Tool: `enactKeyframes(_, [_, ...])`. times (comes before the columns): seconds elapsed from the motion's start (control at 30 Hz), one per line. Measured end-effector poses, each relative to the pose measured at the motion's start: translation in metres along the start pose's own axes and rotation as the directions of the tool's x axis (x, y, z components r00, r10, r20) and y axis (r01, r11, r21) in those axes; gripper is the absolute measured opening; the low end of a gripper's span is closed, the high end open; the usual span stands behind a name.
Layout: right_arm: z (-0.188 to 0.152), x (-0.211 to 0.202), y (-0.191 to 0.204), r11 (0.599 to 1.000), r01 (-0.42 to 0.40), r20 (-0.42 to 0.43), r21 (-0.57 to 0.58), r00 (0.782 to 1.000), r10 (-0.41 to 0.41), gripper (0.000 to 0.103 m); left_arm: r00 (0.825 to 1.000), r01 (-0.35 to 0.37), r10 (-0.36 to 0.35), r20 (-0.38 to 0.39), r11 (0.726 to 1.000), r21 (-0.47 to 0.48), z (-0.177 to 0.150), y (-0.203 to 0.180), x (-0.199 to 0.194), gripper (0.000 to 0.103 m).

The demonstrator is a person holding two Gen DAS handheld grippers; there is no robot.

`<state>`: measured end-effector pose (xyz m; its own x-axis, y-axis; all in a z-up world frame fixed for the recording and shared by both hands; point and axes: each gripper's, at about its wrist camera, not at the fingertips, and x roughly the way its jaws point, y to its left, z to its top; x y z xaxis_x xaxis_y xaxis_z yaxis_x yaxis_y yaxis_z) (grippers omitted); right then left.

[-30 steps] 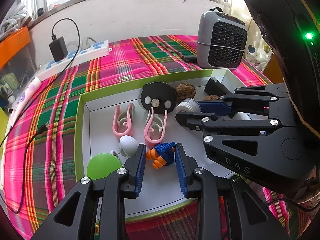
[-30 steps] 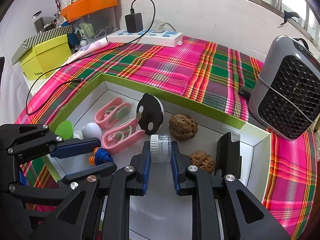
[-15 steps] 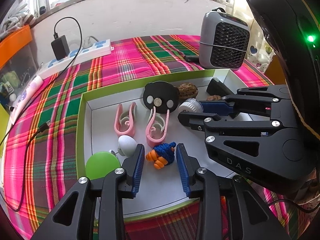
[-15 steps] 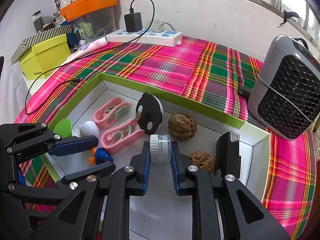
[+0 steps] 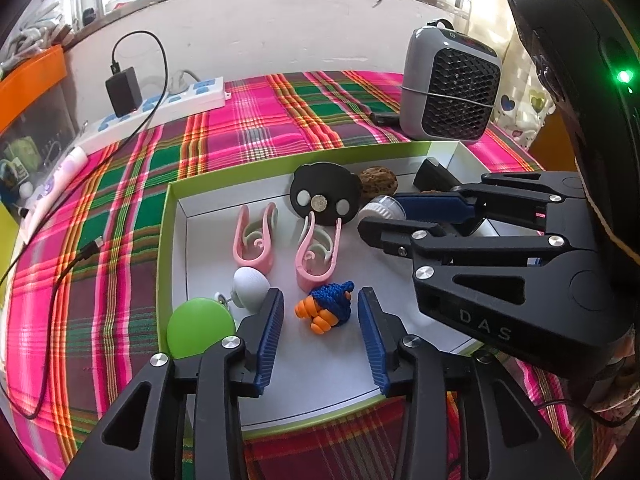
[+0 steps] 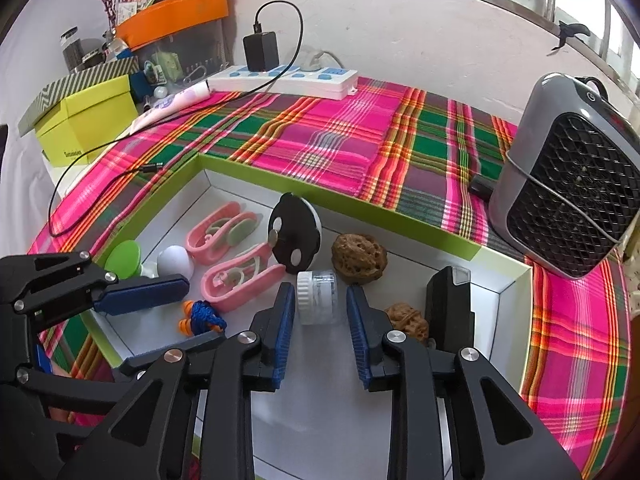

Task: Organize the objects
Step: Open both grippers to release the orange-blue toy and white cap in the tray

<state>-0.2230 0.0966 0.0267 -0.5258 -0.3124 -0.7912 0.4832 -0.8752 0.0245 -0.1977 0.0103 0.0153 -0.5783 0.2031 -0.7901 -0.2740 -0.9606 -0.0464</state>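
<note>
Landmark: the small clear jar (image 6: pixel 318 297) with a white lid is lying on its side on the white floor of the green-rimmed tray (image 6: pixel 420 227).
Right gripper (image 6: pixel 318 334): its jaws have just been opening and are standing a little off the jar on either side, the jar lying between them.
Left gripper (image 6: pixel 160 320): it is reaching in from the left of the jar, over the blue and orange knot (image 6: pixel 202 320).
Walnuts: the big one (image 6: pixel 359 257) is sitting just behind the jar to the right, the small one (image 6: pixel 408 320) just right of it.
Black disc (image 6: pixel 295 236): it is standing on edge just behind the jar.
Pink clips (image 6: pixel 240 278): they are lying left of the jar.
Heater (image 6: pixel 568 200): it is standing far right of the jar, outside the tray.
</note>
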Motion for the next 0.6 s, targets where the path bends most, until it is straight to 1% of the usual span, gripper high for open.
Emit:
enactKeyframes(0.07, [0.0,-0.001,0.0,1.0,-0.001,0.002,0.001,1.0,0.001,0.03,1.0,0.0,0.0,0.001,1.0,-0.002,0.0,0.0,0.0,0.037])
enactKeyframes(0.13, [0.0,-0.002,0.0,1.0,0.002,0.005,0.001,1.0,-0.002,0.033,1.0,0.0,0.0,0.001,1.0,-0.007,-0.001,0.0,-0.001,0.038])
enactKeyframes(0.6, [-0.006,-0.014,0.001,1.0,0.01,0.025,0.022,1.0,-0.01,0.034,1.0,0.007,-0.007,0.014,1.0,-0.025,-0.004,-0.003,-0.011,0.04])
